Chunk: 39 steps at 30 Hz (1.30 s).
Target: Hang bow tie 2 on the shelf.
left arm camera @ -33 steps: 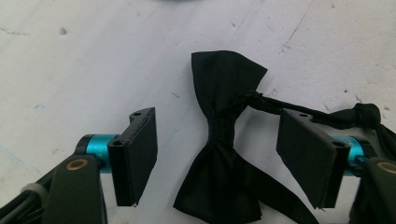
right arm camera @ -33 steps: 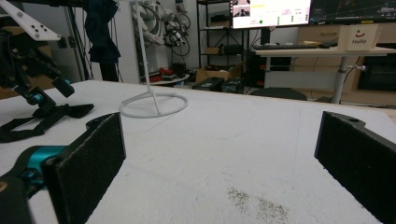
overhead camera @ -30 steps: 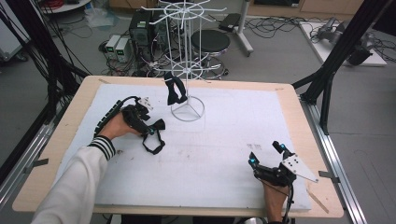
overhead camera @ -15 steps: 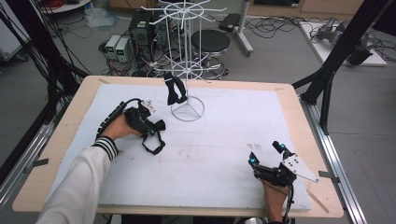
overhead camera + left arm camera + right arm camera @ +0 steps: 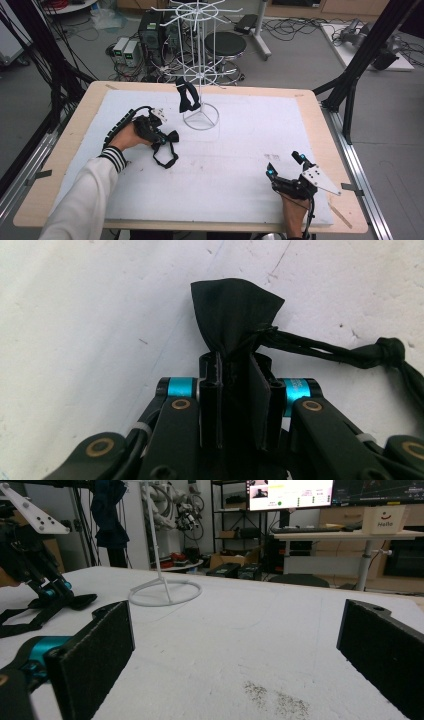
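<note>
Left gripper (image 5: 161, 136): jaws pinched tight on a black bow tie (image 5: 231, 315). In left gripper view the cloth bunches up betw. the two pads & fans out past the tips.
Bow tie spot: on the white mat, left of middle, just in front-left of the rack's ring base. Its strap (image 5: 165, 155) loops on the mat toward the person, touching the mat.
Right gripper (image 5: 286, 166): jaws wide apart, nothing betw. them. Sits low over the mat near the front right corner, well apart from the bow tie.
Rack (image 5: 199, 65): white wire stand w/ round tiers of hooks, upright at the back middle of the mat. Ring base flat on the mat.
On the rack: a 2nd black bow tie (image 5: 187, 96) hangs from a low hook, just above the base.
Containers: can't tell any on the table.
Surface: white foam mat (image 5: 240, 150) on a light wood table (image 5: 310, 100). Small grey smudges on the mat near the right gripper.
Arms: left one in a white sleeve (image 5: 85, 200) w/ striped cuff; right hand (image 5: 292, 212) comes in at the bottom edge.
Room: grey floor, PC boxes (image 5: 150, 35), a black stool (image 5: 226, 45), lots of cables, black frame legs at both sides. Right gripper view shows a desk w/ screens (image 5: 290, 492) far back.
</note>
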Tool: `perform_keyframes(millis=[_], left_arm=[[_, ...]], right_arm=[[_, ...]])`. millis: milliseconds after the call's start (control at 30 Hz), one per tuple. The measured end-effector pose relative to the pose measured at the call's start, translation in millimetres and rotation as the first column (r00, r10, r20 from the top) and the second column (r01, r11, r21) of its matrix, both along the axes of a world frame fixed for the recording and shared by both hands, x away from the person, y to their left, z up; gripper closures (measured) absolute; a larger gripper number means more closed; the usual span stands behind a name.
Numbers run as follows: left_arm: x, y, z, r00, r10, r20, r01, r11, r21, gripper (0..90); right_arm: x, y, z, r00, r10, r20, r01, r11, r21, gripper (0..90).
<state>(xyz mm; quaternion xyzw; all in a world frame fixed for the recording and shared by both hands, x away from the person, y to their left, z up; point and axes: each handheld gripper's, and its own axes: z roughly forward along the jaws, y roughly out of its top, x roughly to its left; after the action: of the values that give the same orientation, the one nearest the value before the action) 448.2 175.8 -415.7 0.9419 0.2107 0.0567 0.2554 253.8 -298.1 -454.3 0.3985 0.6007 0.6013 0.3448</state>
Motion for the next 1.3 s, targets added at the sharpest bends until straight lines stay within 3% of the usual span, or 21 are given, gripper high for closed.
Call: perform_keyframes(millis=[133, 200, 233, 433, 867, 967, 1133, 1167, 1200, 1233, 1300], left_arm=[[-1.0, 1.1, 3.4, 0.9999, -0.004, 0.013, 0.004, 1.0000, -0.003, 76.5], [-2.5, 2.5, 7.3, 0.9995, 0.002, 0.033, -0.001, 0.9996, -0.027, 76.4], [-6.0, 2.9, 10.8, 0.9985, 0.020, 0.050, -0.017, 0.9974, -0.071, 76.4], [-13.4, 7.8, 21.0, 0.9942, 0.027, 0.104, -0.015, 0.9931, -0.116, 76.4], [-24.1, 16.2, 30.3, 0.9874, 0.061, 0.146, -0.034, 0.9832, -0.179, 76.3], [-29.0, 16.0, 35.2, 0.9818, 0.079, 0.172, -0.035, 0.9685, -0.247, 76.4], [-35.3, 16.1, 38.1, 0.9764, 0.076, 0.202, -0.015, 0.9576, -0.288, 76.3], [-39.3, 17.1, 40.3, 0.9734, 0.077, 0.216, -0.005, 0.9498, -0.313, 76.4], [-39.3, 17.1, 40.3, 0.9734, 0.077, 0.216, -0.005, 0.9498, -0.313, 76.3], [-43.1, 17.3, 42.5, 0.9714, 0.084, 0.222, -0.003, 0.9405, -0.340, 76.3], [-47.2, 16.8, 45.1, 0.9681, 0.088, 0.235, 0.003, 0.9321, -0.362, 76.3]], right_arm=[[0.3, -0.3, 0.0, 1.0000, 0.000, 0.004, 0.000, 1.000, -0.002, 1.0], [0.1, -0.2, 0.0, 1.0000, -0.001, 0.001, 0.001, 1.000, -0.003, 1.0], [-0.1, -0.1, 0.1, 1.0000, -0.001, -0.001, 0.001, 1.000, -0.002, 1.0], [-0.1, 0.1, 0.0, 1.0000, -0.001, 0.001, 0.001, 1.000, -0.003, 1.0], [0.1, -0.2, 0.0, 1.0000, 0.000, 0.002, 0.000, 1.000, -0.003, 1.0], [-0.1, 0.1, 0.0, 1.0000, 0.000, 0.001, 0.000, 1.000, -0.003, 1.0], [0.3, -0.2, 0.0, 1.0000, -0.002, 0.005, 0.002, 1.000, -0.004, 1.0], [0.0, 0.0, 0.0, 1.0000, -0.001, 0.001, 0.001, 1.000, -0.001, 1.0], [0.0, 0.0, 0.0, 1.0000, -0.001, 0.001, 0.001, 1.000, -0.001, 1.0], [0.3, -0.2, 0.0, 1.0000, -0.001, 0.005, 0.001, 1.000, -0.004, 1.0], [0.1, 0.0, 0.0, 1.0000, -0.001, 0.003, 0.001, 1.000, -0.004, 1.0]])
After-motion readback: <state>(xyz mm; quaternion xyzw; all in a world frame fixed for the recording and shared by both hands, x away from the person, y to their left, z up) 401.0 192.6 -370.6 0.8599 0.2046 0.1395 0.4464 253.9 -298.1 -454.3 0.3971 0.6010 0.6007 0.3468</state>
